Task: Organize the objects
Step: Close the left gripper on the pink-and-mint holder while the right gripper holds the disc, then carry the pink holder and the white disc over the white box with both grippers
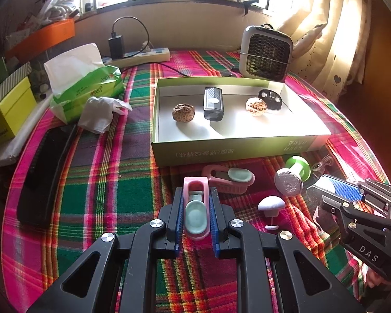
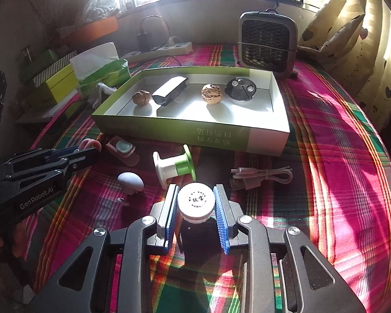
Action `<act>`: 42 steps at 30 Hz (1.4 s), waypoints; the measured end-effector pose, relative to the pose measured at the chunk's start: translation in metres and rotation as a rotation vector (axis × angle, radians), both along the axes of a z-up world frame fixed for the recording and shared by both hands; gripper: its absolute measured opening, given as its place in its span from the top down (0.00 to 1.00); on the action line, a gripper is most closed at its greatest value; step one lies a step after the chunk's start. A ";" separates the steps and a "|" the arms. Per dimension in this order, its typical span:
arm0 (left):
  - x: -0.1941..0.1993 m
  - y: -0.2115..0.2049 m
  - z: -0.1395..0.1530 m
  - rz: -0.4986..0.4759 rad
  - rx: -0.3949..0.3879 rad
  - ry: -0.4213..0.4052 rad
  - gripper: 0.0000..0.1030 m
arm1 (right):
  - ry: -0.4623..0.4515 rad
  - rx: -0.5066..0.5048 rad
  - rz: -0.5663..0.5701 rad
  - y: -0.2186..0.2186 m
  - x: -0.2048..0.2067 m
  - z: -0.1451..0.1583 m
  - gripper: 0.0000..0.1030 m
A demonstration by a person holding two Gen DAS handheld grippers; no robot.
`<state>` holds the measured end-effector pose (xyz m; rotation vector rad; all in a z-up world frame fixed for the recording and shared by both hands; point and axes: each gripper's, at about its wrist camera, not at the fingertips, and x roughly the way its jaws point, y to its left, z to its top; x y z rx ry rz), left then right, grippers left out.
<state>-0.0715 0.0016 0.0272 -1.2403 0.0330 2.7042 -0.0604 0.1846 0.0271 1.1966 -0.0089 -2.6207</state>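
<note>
Pink clip [image 1: 196, 208] sits pinched in the left gripper [image 1: 196, 217]; the right gripper [image 2: 195, 206] is closed around a white-capped jar [image 2: 195, 200]. Both hang short of the green box [image 1: 221, 150] at twelve o'clock. That round jar, I'd guess, could slip between the flat pads during the carry.

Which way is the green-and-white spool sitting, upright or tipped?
Tipped. The spool lies on its side on the plaid cloth, in front of the box, both round flanges standing on edge.
</note>
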 end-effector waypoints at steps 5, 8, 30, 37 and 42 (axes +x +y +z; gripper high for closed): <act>0.003 0.000 0.010 -0.006 0.000 0.024 0.85 | 0.019 -0.005 -0.003 0.002 0.000 0.009 0.72; 0.002 0.001 0.018 -0.014 0.001 0.038 0.85 | 0.027 -0.018 -0.003 0.004 -0.001 0.015 0.72; -0.027 0.004 0.037 -0.028 0.026 0.046 0.85 | 0.071 -0.031 -0.024 0.023 -0.038 0.047 0.72; -0.049 0.006 0.036 -0.035 0.029 0.034 0.85 | 0.056 -0.026 -0.033 0.029 -0.068 0.048 0.72; -0.066 0.008 0.032 -0.033 0.026 0.015 0.85 | 0.030 0.003 -0.043 0.034 -0.090 0.040 0.72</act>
